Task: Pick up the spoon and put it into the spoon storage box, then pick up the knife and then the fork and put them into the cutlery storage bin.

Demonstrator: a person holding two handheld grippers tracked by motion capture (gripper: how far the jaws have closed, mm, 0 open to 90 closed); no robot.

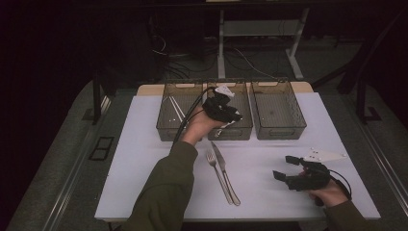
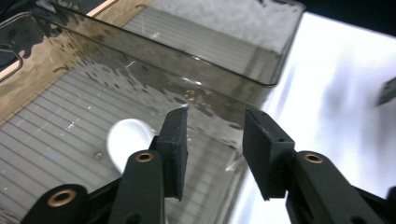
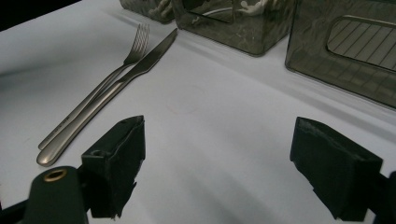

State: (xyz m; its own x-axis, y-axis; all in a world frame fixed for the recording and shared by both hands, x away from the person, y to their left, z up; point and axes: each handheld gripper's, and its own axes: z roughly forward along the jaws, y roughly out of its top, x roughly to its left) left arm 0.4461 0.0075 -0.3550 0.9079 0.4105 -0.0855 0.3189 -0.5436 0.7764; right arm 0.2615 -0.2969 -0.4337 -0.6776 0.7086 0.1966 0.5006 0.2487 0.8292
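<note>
Over the middle smoked-plastic bin [image 1: 230, 129] I hold the left gripper [image 2: 215, 140], jaws parted above a white spoon [image 2: 127, 140] lying inside, while the right gripper [image 1: 290, 169], jaws wide and empty, waits near the steel fork [image 3: 93, 98] and steel knife [image 3: 116, 86].

Open table [image 1: 269, 168] right of fork [image 1: 217, 175], knife [image 1: 225, 172].

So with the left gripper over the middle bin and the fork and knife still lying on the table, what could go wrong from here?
1. The left gripper hangs open low inside the middle bin, over a white spoon; pulling out carelessly could catch the bin wall and shift the bin.
2. The fork and knife lie touching side by side, so the open right gripper may pinch both or nudge one while grabbing the other.
</note>
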